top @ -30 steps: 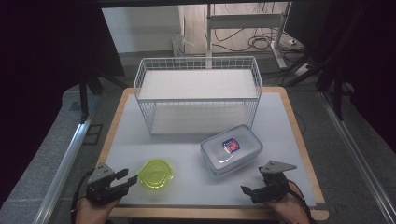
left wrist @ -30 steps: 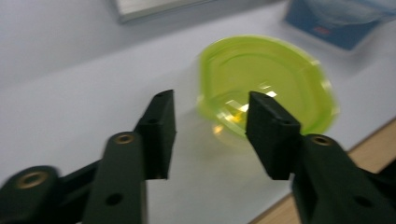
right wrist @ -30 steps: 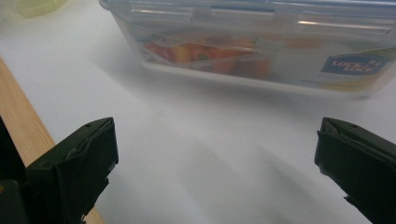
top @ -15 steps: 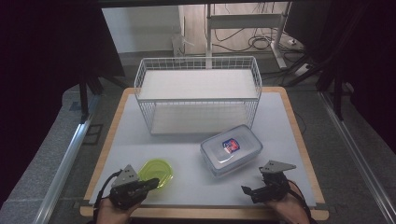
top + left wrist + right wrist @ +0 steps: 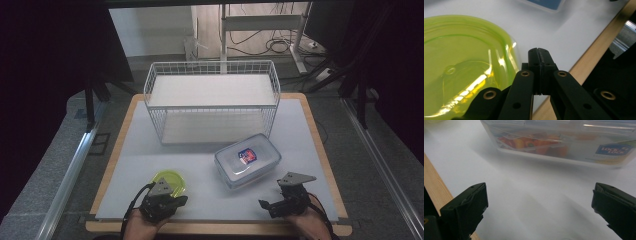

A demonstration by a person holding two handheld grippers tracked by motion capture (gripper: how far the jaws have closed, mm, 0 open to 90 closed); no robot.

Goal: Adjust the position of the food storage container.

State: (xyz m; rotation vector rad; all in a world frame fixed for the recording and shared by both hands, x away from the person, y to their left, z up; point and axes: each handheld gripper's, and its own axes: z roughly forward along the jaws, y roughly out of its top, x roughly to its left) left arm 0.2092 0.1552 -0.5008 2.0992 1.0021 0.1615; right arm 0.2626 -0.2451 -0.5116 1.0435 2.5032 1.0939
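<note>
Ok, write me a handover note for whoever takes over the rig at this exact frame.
Left gripper: jaws shut with nothing between them, right beside the rim of the yellow-green bowl, at the near left of the table.
Right gripper: jaws wide open, holding nothing, pointed at the clear lidded food box just ahead.
The wire basket stands at the back of the white mat.
Done: nothing picked up yet; bowl and box both sit on the mat.
Left: probably gripping the bowl and box.
</note>
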